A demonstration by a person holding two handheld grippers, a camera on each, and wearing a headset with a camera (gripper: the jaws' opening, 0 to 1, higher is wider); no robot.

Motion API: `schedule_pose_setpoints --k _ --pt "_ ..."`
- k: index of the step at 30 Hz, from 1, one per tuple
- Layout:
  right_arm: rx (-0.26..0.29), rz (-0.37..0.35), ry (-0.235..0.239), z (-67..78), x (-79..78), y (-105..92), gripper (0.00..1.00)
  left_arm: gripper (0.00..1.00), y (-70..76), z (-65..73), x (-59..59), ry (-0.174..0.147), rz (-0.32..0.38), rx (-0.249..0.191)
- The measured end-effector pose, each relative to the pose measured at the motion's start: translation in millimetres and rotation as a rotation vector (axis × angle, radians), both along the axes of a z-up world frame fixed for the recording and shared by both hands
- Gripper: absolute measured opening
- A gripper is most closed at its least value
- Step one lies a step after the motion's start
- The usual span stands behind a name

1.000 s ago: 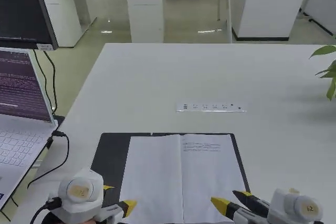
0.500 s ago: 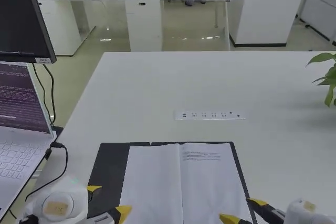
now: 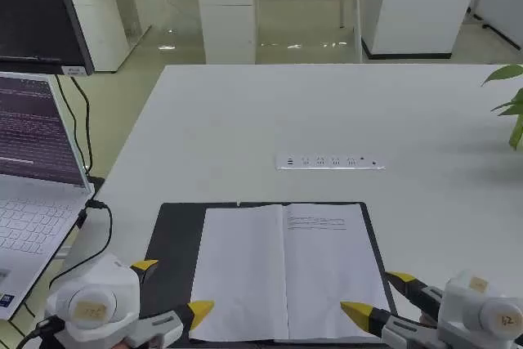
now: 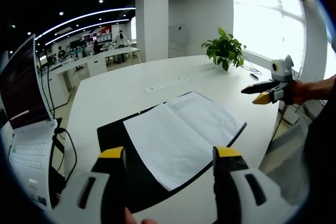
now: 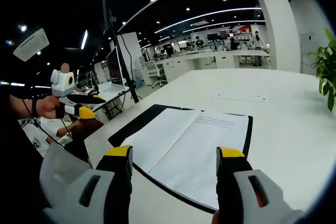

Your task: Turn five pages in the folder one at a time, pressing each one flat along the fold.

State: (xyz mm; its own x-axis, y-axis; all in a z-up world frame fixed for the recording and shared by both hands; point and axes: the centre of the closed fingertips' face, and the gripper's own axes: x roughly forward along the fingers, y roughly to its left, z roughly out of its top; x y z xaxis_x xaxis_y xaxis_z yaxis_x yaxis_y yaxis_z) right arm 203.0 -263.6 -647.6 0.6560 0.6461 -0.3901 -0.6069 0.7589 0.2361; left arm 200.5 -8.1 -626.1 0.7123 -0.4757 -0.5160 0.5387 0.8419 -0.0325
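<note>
White table (image 3: 245, 120) runs away from the viewer into an open office of pale desks and a shiny floor. At its left edge stands an open laptop (image 3: 33, 194) with a lit screen, a dark monitor (image 3: 41, 14) above it, and a black cable (image 3: 100, 230) looping down beside the laptop close to the folder's left side. A white power strip (image 3: 329, 162) lies flat on the table just beyond the folder, and leaves of a green plant (image 3: 511, 104) reach in at the far right.

The folder (image 3: 172, 243) lies open at the near edge of the table, its black cover showing as a wide band on the left and a thin border on the right. Its white pages (image 3: 245, 267) lie flat on both sides of the fold (image 3: 283, 267); the right-hand one carries a few lines of print at the top. Nothing rests on them.

The left claw (image 3: 173, 288) hangs over the folder's near left corner, yellow-tipped jaws spread wide and holding nothing. The right claw (image 3: 378, 295) hangs at the near right corner, jaws likewise wide apart and empty, one tip over the right page's lower edge. Whether either tip touches the paper cannot be told.
</note>
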Motion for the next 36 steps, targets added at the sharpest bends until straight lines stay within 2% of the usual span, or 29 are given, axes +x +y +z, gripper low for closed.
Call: schedule_pose_setpoints --k 3,10,12,17,20,28,30,36 --pt "-0.006 0.008 -0.011 2.2 4.2 -0.3 0.65 0.67 -5.6 0.6 2.3 -0.01 -0.014 0.013" --pt "-0.014 0.01 -0.033 6.5 10.3 -3.7 0.67 0.68 -14.1 1.3 2.8 -0.02 -0.042 0.012" --pt "-0.02 0.01 -0.03 6.3 9.3 -4.6 0.67 0.68 -14.2 -0.3 2.8 -0.013 -0.037 -0.005" --pt "-0.028 0.004 -0.017 2.1 2.7 -10.0 0.69 0.7 -12.1 -2.6 -0.8 -0.007 -0.028 -0.016" --pt "-0.037 0.001 -0.014 0.0 -0.2 -11.6 0.69 0.71 -9.5 -2.9 -1.3 -0.002 -0.021 -0.044" --pt "-0.036 0.001 0.0 -5.6 -8.2 -9.3 0.68 0.71 -4.1 -7.3 -5.7 0.004 -0.006 -0.033" --pt "-0.04 0.005 0.002 -7.7 -8.5 -8.6 0.69 0.71 -3.1 -8.4 -7.1 0.008 -0.003 -0.047" --pt "-0.04 0.009 -0.004 -4.5 -7.4 -6.1 0.69 0.73 -1.7 -11.2 -10.7 0.015 -0.004 -0.047"
